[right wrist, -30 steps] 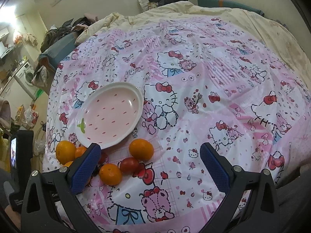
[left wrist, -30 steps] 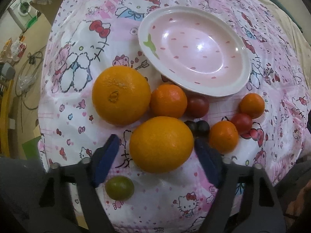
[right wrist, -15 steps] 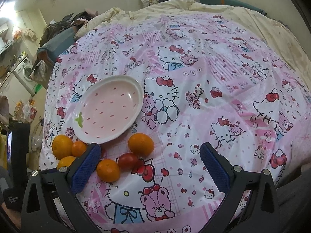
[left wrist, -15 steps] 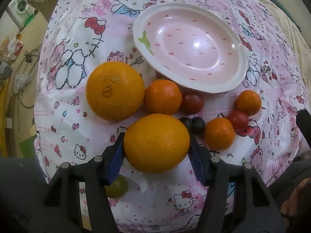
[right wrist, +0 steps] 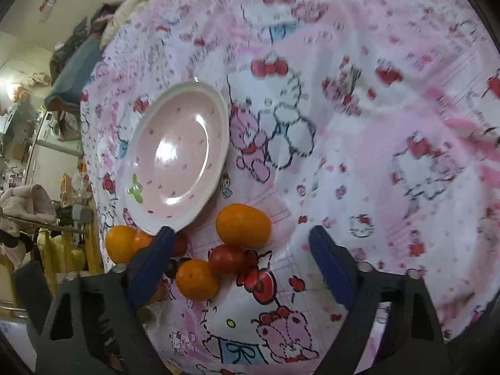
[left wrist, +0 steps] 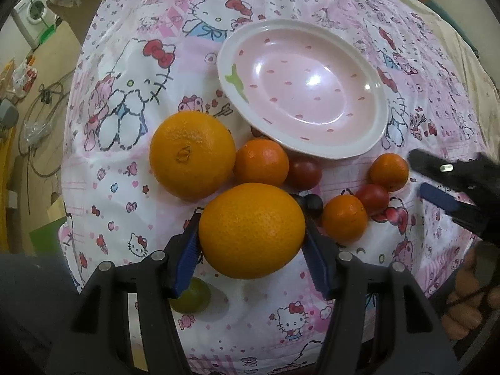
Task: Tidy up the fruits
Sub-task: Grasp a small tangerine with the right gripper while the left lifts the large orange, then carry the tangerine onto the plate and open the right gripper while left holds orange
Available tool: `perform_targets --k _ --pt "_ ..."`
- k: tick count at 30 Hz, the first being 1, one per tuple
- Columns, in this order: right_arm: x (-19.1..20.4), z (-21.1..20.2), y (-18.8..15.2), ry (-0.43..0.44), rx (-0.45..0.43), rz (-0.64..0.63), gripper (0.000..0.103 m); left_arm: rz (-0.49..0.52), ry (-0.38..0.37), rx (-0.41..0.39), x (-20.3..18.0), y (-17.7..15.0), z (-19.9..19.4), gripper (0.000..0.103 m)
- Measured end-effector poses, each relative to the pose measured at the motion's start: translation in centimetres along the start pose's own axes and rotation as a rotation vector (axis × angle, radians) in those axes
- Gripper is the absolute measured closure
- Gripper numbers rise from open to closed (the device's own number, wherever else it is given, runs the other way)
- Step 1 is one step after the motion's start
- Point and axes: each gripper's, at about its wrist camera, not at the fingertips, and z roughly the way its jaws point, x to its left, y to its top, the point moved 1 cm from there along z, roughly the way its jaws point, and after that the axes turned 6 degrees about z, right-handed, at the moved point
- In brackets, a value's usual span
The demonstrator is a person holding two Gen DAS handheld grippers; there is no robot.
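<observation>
My left gripper (left wrist: 251,243) is shut on a large orange (left wrist: 252,230), its blue pads pressed on both sides. A second large orange (left wrist: 192,153) lies to the left behind it. Small tangerines (left wrist: 261,162) (left wrist: 344,217) (left wrist: 389,172), red tomatoes (left wrist: 304,174) (left wrist: 372,198) and dark grapes (left wrist: 313,203) lie in front of the pink plate (left wrist: 379,100). A green grape (left wrist: 191,295) lies under the left finger. My right gripper (right wrist: 242,262) is open, low over a tangerine (right wrist: 243,225), a tomato (right wrist: 225,258) and another tangerine (right wrist: 196,279). The plate (right wrist: 218,106) holds nothing.
The fruit lies on a pink Hello Kitty cloth (right wrist: 359,131) over a bed. The bed edge drops off at the left to a floor with cables (left wrist: 40,115) and a washing machine (left wrist: 32,22). The right gripper shows at the right of the left wrist view (left wrist: 453,184).
My left gripper closed from open onto the large orange. My right gripper moved down and left toward the small fruits and now shows in the left wrist view.
</observation>
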Motion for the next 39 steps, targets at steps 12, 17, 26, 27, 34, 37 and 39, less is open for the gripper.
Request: perform_targets --k 12,17,26,27,34,37,39 --pt "1.4 3.1 -0.1 -0.114 0.034 -0.156 0.056 0.037 0.001 -0.045 -0.6 0.1 -1.2 0.046" --pt "1.0 2.2 0.0 -0.078 0.012 -0.13 0.057 0.051 0.004 -0.062 -0.6 0.2 -1.9 0.046" --pt "1.8 -1.6 0.8 -0.048 -0.122 -0.146 0.057 0.069 -0.013 -0.109 -0.9 1.8 -4.7 0.046" --pt "1.9 -1.9 0.9 -0.043 -0.132 -0.15 0.057 0.074 -0.012 -0.115 -1.0 2.2 -5.0 0.046" --pt "2.9 -3.2 2.0 0.012 -0.155 -0.166 0.057 0.1 0.025 -0.14 -0.7 5.5 -5.9 0.046" --pt "3.5 -3.5 2.4 0.025 -0.157 -0.187 0.057 0.119 0.043 -0.146 -0.6 7.0 -6.1 0.046" --pt "3.9 -3.4 2.8 0.031 -0.156 -0.191 0.057 0.135 0.058 -0.15 -0.5 8.2 -6.0 0.046"
